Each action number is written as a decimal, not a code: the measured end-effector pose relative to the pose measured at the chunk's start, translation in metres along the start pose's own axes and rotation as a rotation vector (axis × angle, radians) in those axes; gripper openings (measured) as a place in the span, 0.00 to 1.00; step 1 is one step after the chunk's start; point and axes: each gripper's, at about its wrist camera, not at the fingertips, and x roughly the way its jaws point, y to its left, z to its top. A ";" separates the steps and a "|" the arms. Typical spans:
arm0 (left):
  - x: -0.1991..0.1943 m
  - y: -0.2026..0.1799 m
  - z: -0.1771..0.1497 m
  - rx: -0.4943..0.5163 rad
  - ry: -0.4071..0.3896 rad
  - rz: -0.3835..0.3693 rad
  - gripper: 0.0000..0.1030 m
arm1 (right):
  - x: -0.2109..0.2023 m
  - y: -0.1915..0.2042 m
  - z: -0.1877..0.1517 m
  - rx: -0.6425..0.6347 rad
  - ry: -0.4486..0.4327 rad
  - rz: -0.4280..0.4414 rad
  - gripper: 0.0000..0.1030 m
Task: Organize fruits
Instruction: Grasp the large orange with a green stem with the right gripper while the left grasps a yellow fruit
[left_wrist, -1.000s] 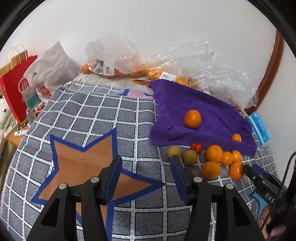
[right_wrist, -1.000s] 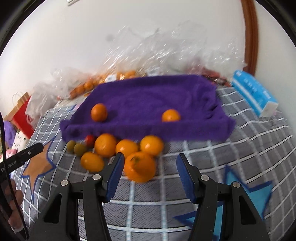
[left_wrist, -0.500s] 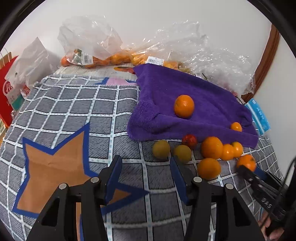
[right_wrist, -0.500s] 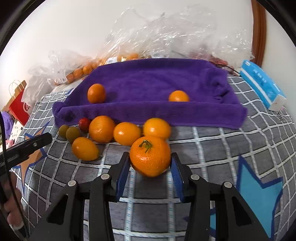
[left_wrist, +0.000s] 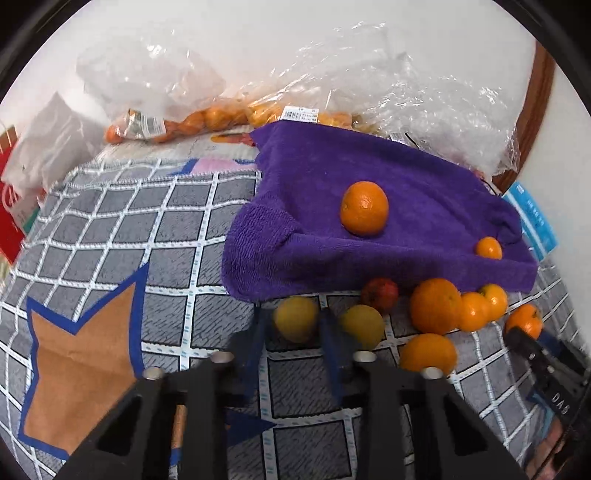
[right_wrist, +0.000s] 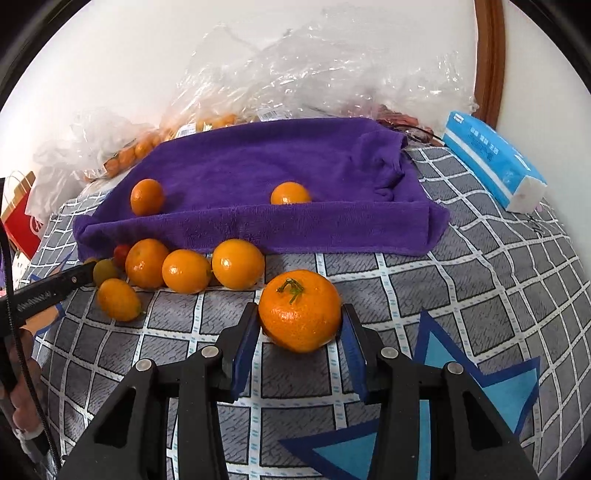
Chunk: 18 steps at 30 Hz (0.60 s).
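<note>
Blurred in the left wrist view, my left gripper (left_wrist: 293, 321) has its blue fingers shut on a small yellow-green fruit (left_wrist: 295, 314) lying on the mat just before the purple towel (left_wrist: 406, 177). A second yellow fruit (left_wrist: 364, 326) and a red one (left_wrist: 380, 293) lie just to its right. My right gripper (right_wrist: 300, 308) is shut on a large tangerine (right_wrist: 299, 317) with a green stem, resting on the mat. Several oranges (right_wrist: 184, 271) sit in a row along the towel's (right_wrist: 295, 155) front edge. Two oranges (right_wrist: 147, 196) lie on the towel.
Clear plastic bags (left_wrist: 229, 118) holding oranges line the wall at the back. A blue tissue pack (right_wrist: 491, 162) lies at the right, and a red paper bag (right_wrist: 20, 221) at the left. The grey checked mat (left_wrist: 166, 221) bears star shapes.
My left gripper moved right and forward to the yellow fruits, and its jaws closed around one. My right gripper's jaws closed on the tangerine and then held still.
</note>
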 end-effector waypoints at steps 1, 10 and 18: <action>-0.001 0.000 -0.001 0.002 -0.001 -0.006 0.22 | 0.000 0.002 0.001 -0.011 -0.006 -0.008 0.42; 0.000 0.007 -0.003 -0.035 -0.012 -0.045 0.23 | 0.006 0.015 0.003 -0.074 -0.002 -0.042 0.42; 0.001 0.004 -0.004 -0.030 -0.011 -0.027 0.23 | 0.010 0.005 0.006 -0.033 0.030 0.003 0.42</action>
